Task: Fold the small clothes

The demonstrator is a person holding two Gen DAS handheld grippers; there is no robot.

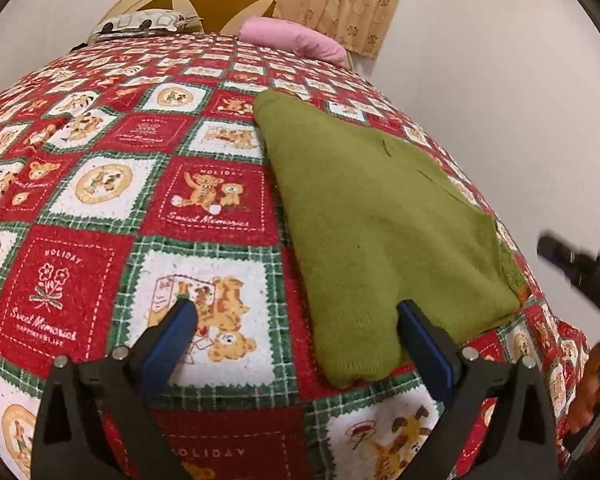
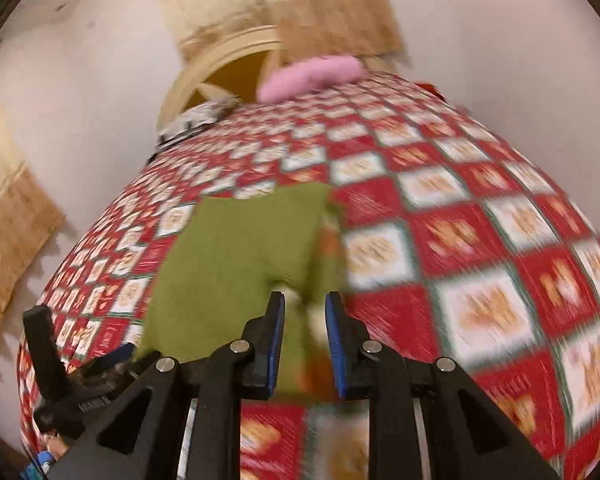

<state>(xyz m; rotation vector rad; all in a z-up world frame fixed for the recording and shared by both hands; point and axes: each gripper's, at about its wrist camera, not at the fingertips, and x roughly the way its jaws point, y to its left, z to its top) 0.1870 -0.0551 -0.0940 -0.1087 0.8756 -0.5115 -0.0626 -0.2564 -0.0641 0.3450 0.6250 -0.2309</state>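
Our left gripper (image 1: 296, 320) hangs over the quilt (image 1: 204, 208) with its jaws spread wide and nothing between them; the near hem of the green sweater (image 1: 364, 216) lies just under and beyond its right finger, and we cannot tell if the two touch. The sweater stretches away ahead of the tool, already narrowed into a long flat panel, so we judge the side folds are done. Our right gripper (image 2: 304, 312) shows a modest gap between its jaws, over the sweater's near right edge; the view is blurred and we cannot tell whether any cloth sits in the gap. What seems left is the end-to-end fold: taking the near hem and carrying it forward toward the far end near the pink pillow (image 1: 296, 38).
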